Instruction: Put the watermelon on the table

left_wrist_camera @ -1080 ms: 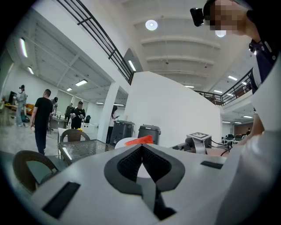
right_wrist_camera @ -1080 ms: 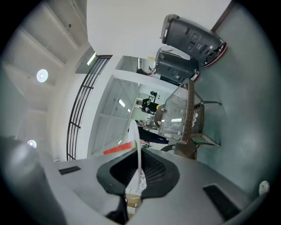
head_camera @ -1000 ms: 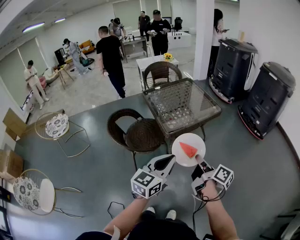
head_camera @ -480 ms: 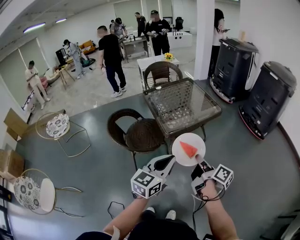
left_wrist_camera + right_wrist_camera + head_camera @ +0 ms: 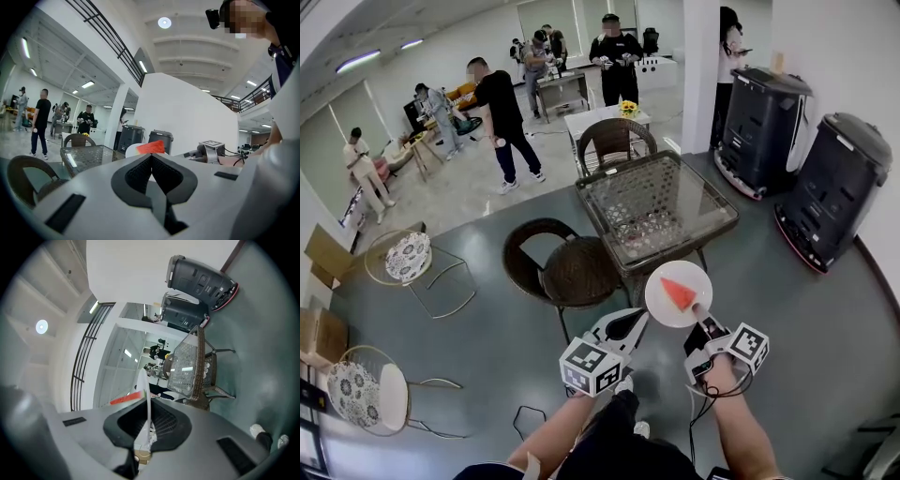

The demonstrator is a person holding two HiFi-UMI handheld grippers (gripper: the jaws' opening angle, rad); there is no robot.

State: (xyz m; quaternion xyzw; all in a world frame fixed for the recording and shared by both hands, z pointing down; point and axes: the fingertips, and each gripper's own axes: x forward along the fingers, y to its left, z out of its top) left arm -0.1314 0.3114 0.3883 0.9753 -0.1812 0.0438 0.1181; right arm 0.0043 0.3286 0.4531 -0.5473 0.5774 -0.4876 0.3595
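A red watermelon wedge lies on a round white plate held in the air just short of the glass-topped wicker table. My right gripper is shut on the plate's near rim. In the right gripper view the plate runs edge-on between the jaws, with the wedge to its left. My left gripper hovers left of the plate, shut and holding nothing. Its own view shows the closed pads and, beyond them, the wedge.
A dark wicker chair stands at the table's left and another behind it. Two black bins line the right wall beside a white pillar. Wire chairs sit at the left. Several people stand at the back.
The plate and both grippers have edged slightly forward toward the table. The holder's leg has stepped forward. People at the back have walked to the left.
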